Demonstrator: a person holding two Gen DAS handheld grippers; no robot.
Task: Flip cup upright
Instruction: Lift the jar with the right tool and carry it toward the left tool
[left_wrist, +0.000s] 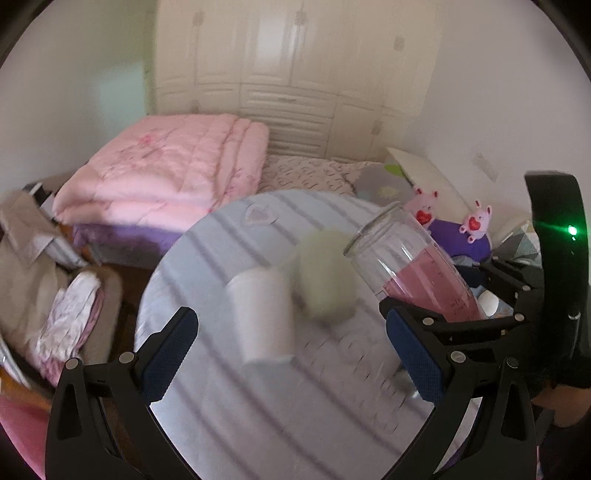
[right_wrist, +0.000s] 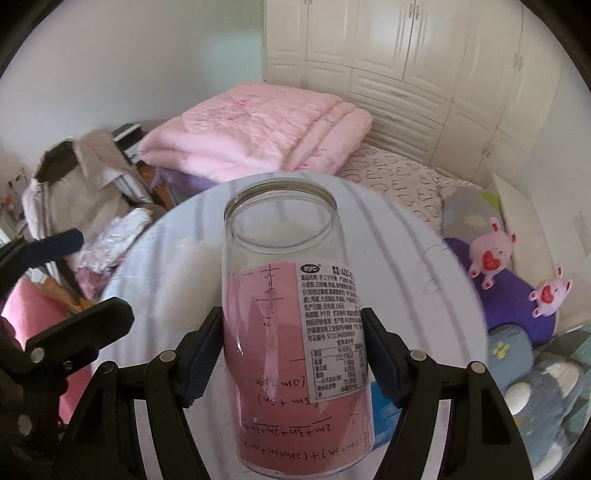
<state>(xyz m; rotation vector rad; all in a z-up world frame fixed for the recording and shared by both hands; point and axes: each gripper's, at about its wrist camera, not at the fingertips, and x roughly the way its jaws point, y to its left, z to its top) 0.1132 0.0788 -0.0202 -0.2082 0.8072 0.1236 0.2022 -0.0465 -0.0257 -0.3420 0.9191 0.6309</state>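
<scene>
A white paper cup (left_wrist: 263, 314) stands upside down on the round striped table (left_wrist: 229, 413), mouth on the cloth, between and just beyond the open jaws of my left gripper (left_wrist: 291, 354). My right gripper (right_wrist: 291, 360) is shut on a clear glass jar (right_wrist: 291, 332) with a pink paper and a white label inside; the jar is tilted, mouth away from me, above the table. The jar also shows in the left wrist view (left_wrist: 410, 266), right of the cup. A pale green blurred object (left_wrist: 325, 275) lies behind the cup.
A bed with a folded pink quilt (left_wrist: 162, 170) lies beyond the table. Clothes are heaped on a chair at left (left_wrist: 55, 266). Pink plush toys (right_wrist: 491, 258) and cushions sit at right. White wardrobes (right_wrist: 406, 74) line the back wall.
</scene>
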